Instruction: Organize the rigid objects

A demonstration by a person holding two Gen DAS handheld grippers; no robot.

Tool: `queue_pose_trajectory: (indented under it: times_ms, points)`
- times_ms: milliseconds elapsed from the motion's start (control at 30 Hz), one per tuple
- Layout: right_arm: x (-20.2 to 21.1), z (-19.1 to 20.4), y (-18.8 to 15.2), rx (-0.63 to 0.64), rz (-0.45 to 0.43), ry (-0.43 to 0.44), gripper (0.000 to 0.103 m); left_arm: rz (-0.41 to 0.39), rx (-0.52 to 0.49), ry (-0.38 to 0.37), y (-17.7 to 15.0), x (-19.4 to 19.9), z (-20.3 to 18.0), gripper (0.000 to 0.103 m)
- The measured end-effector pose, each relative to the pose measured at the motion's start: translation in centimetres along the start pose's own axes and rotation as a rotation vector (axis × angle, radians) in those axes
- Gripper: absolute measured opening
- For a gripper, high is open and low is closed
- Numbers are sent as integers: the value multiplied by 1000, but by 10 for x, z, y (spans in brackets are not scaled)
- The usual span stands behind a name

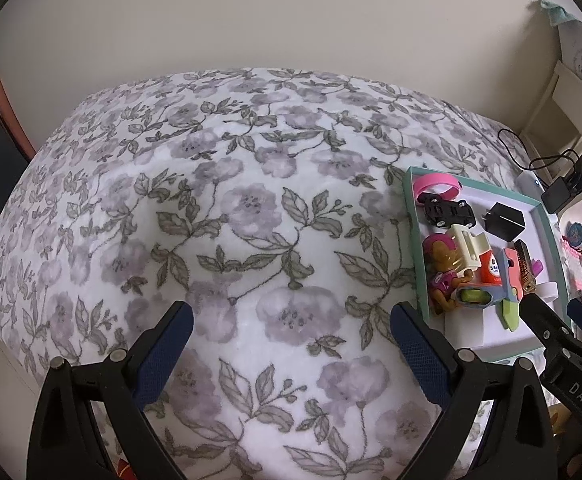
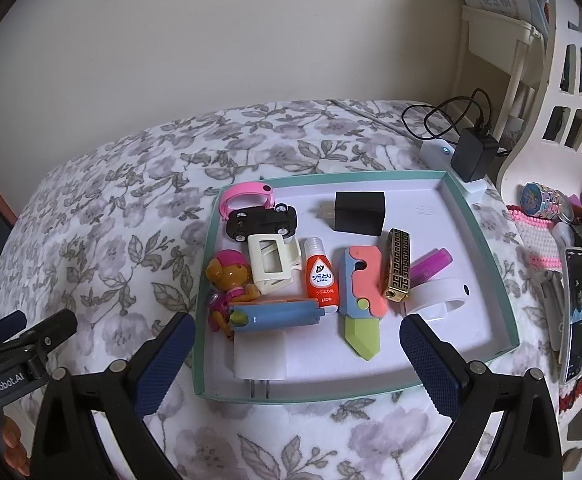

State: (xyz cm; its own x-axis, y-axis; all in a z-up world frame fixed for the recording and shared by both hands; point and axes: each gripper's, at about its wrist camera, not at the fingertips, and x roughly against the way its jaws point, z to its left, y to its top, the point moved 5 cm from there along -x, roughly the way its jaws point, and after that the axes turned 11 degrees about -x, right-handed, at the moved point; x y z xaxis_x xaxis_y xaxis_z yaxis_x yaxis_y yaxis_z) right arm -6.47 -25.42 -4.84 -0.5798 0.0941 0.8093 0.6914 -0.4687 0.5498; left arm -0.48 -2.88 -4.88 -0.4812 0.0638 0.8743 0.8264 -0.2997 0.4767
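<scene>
Floral bedspread (image 2: 131, 240) carried a teal-rimmed tray (image 2: 205, 280) of toys. Left gripper (image 1: 291, 344) and right gripper (image 2: 297, 354) both hung released, empty. Red bottle (image 2: 322, 280), tray centre, read "LION"; gold harmonica (image 2: 397, 266) lay at 3 o'clock.

Lilac-flowered white bedspread (image 2: 131, 208), teal-rimmed tray (image 2: 203, 280), black toy car (image 2: 261, 220)

Small toys, chargers (image 2: 360, 213) crowd teal-rimmed tray (image 2: 503, 280) (on bed).

The left tool (image 1: 291, 344) hangs wide apart over the floral bed (image 1: 211, 200), empty. The toy-filled tray (image 1: 413, 240) lies to its right.
</scene>
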Motion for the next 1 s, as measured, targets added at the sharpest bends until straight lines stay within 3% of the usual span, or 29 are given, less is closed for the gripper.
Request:
queue_pose_trajectory:
  times_ms: [1000]
  points:
    - [0,-3,2,-15,-3,-3,103,-13,-20,51,1,0,4,99]
